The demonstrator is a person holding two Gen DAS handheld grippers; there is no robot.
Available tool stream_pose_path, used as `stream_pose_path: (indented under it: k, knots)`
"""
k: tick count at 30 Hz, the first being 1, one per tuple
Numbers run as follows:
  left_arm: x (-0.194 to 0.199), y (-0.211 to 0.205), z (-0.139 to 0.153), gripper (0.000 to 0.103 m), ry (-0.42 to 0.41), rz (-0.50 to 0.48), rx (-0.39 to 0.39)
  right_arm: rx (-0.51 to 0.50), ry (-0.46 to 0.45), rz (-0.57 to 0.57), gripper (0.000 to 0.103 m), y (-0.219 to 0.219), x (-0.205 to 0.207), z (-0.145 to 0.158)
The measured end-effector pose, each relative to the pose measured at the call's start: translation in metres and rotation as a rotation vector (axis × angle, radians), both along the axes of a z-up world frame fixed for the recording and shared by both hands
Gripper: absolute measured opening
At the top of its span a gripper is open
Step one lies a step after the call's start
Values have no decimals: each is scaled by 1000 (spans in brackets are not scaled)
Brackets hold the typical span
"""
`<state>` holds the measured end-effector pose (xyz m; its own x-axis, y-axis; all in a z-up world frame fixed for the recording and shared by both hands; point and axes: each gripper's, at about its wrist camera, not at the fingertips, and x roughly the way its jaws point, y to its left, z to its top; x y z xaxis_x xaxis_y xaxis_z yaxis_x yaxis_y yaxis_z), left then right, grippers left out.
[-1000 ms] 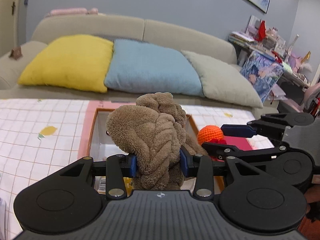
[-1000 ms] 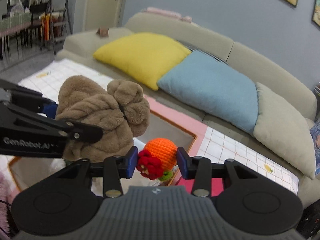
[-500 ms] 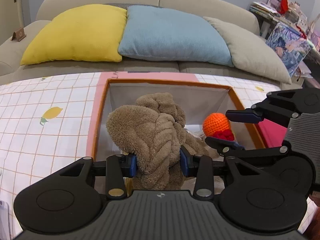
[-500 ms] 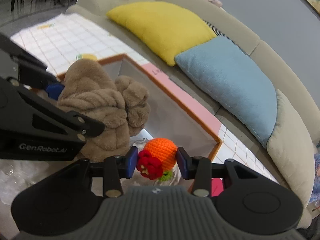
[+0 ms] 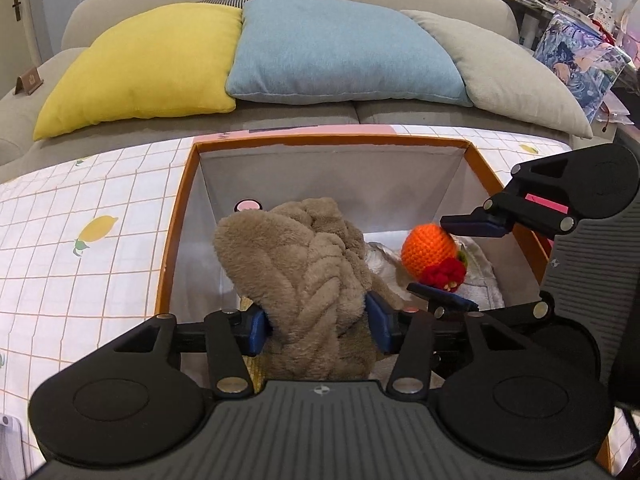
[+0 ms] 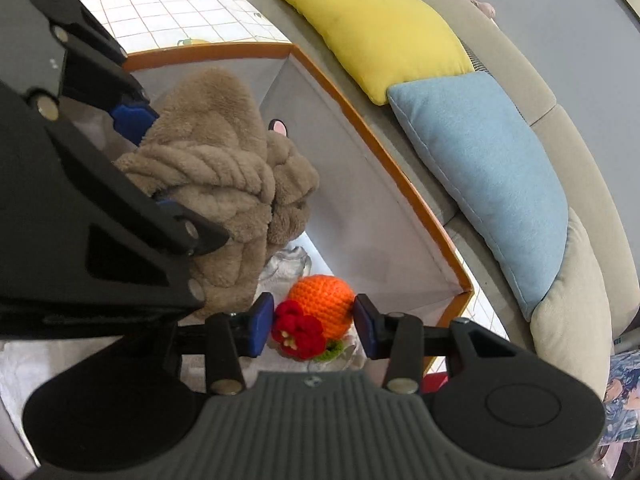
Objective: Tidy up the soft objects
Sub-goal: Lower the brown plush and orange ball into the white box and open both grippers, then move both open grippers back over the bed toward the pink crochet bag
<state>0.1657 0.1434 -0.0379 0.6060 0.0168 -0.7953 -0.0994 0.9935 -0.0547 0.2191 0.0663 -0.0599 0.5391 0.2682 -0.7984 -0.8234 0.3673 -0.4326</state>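
Observation:
A brown plush toy [image 5: 296, 272] hangs inside the orange-rimmed box [image 5: 328, 141], low between its white walls. My left gripper [image 5: 318, 326] has its jaws opening; the blue pads still touch the plush on both sides. In the right wrist view the same plush [image 6: 216, 160] sits between the left gripper's pads [image 6: 156, 160]. An orange crochet ball with a red flower [image 6: 320, 312] is pinched in my right gripper [image 6: 313, 326], also down inside the box [image 6: 400, 168]. From the left wrist view, the ball [image 5: 428, 254] sits in the right gripper [image 5: 456, 264] to the right of the plush.
Pale crumpled cloth [image 5: 480, 276] lies on the box floor, and a small pink-and-black item [image 5: 246, 205] rests against the back wall. The box stands on a lemon-print checked sheet [image 5: 80, 240]. Behind it, a sofa holds yellow [image 5: 140, 68], blue [image 5: 340, 52] and grey [image 5: 500, 72] cushions.
Both grippers have come down from above the rim into the box, carrying the plush and the ball. The left jaws stand slightly wider apart than before.

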Motion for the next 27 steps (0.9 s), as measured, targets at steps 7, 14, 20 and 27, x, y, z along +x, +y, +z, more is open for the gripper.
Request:
stream_pose_path:
  k: [7, 14, 20, 27]
  knots:
    - [-8, -6, 15, 76, -37, -18, -2, 13, -6, 28, 59, -6, -10, 13]
    - [-22, -13, 33, 82, -44, -4, -40, 13, -29, 61, 64, -16, -24, 33]
    - [-41, -23, 49, 82, -83, 9, -70, 59, -28, 44, 64, -34, -40, 57]
    - [-73, -42, 65, 82, -151, 33, -131, 210, -46, -63, 74, -76, -64, 88]
